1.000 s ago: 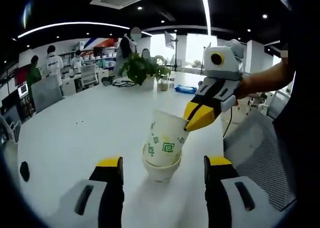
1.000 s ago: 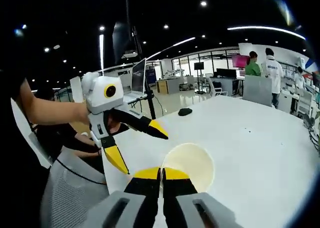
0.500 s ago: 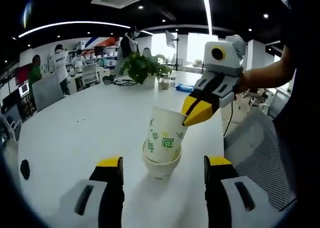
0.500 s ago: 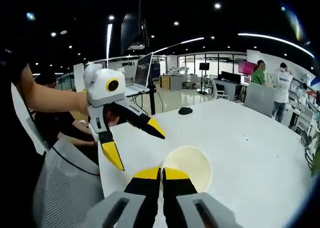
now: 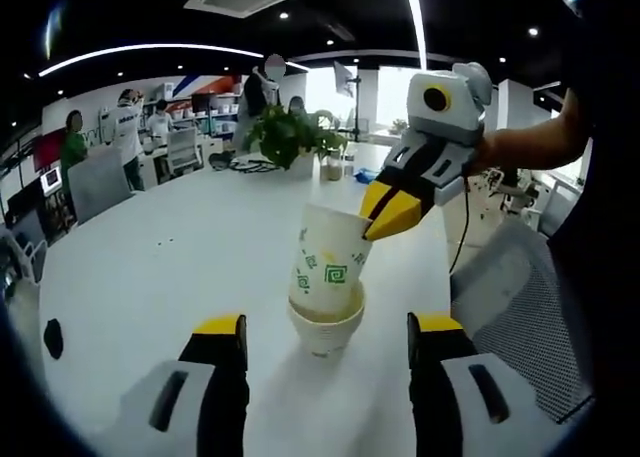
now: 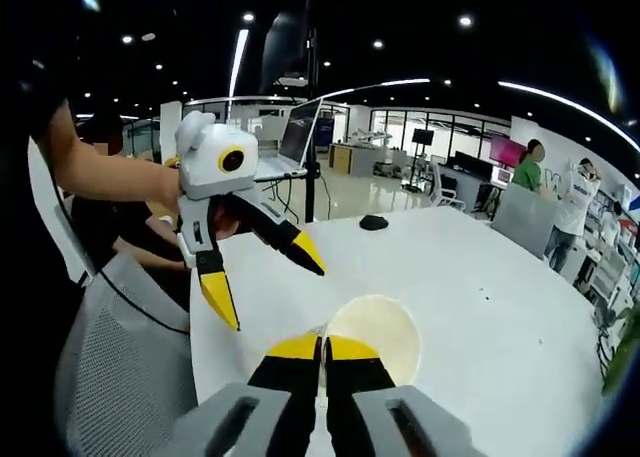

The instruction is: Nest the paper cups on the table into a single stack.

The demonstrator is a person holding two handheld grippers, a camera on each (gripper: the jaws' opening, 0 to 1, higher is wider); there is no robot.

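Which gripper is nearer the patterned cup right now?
Right. The right gripper is shut on the patterned cup at its rim, seating it in the lower cup. The left gripper sits open, short of both.

The left gripper view looks from low over the white table [image 5: 150, 267], close to the cups [image 5: 326, 277], toward the potted plant [image 5: 285, 137] beyond them. The right gripper view looks down into the top cup [image 6: 375, 337] from just beside it, facing the laptop [image 6: 295, 147]. Both views share the cups and table.
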